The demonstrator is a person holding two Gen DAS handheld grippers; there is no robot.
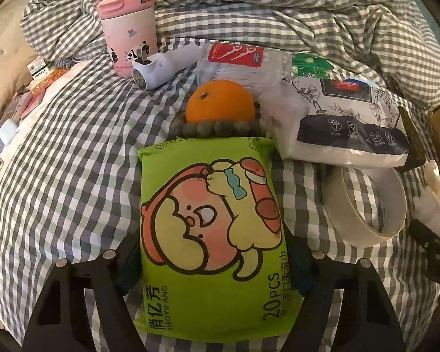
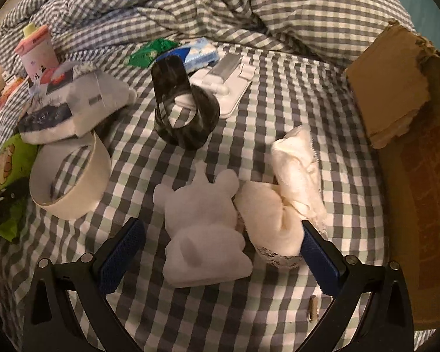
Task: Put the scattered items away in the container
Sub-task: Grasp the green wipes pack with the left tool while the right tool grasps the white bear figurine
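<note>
Your left gripper (image 1: 217, 267) clamps the green wipes pack (image 1: 211, 234) mid-bed | right gripper (image 2: 224, 259) spread wide around the white figure (image 2: 202, 234) | cardboard box (image 2: 410, 176) at bed's right edge | bare gingham near you.

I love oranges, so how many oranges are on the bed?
1. The orange sits on a ring of grey beads, just beyond the green wipes pack. More could hide under the blanket.

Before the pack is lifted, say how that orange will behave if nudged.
The orange looks round and smooth, so it would probably roll. It sits on a bead ring that may hold it briefly. The bedding under it is soft and uneven, so its path seems hard to predict.
</note>
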